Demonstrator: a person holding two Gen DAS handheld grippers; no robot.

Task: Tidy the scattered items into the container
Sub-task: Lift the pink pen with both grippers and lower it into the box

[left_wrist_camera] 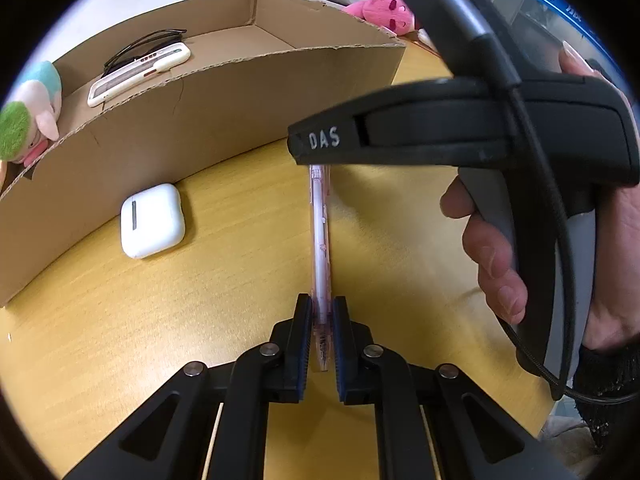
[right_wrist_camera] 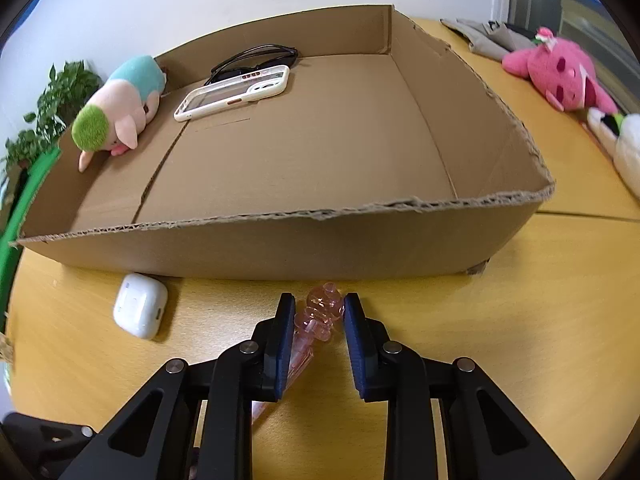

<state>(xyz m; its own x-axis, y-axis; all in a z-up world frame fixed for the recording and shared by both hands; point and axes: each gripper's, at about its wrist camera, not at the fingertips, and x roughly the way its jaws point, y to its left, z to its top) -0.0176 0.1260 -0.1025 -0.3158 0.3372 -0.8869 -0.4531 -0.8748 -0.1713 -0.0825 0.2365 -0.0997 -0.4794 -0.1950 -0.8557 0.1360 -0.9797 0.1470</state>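
Pen [left_wrist_camera: 320,240], pink and translucent, lies on the table in front of the cardboard box [left_wrist_camera: 240,92]; the left gripper [left_wrist_camera: 321,340] is clenched on its near end. It looks light, stiff and slick, so a mid-barrel grip seems safest.

From the right wrist, the right gripper [right_wrist_camera: 320,320] straddles the pen's ornate top [right_wrist_camera: 324,308], pads not visibly pressing.
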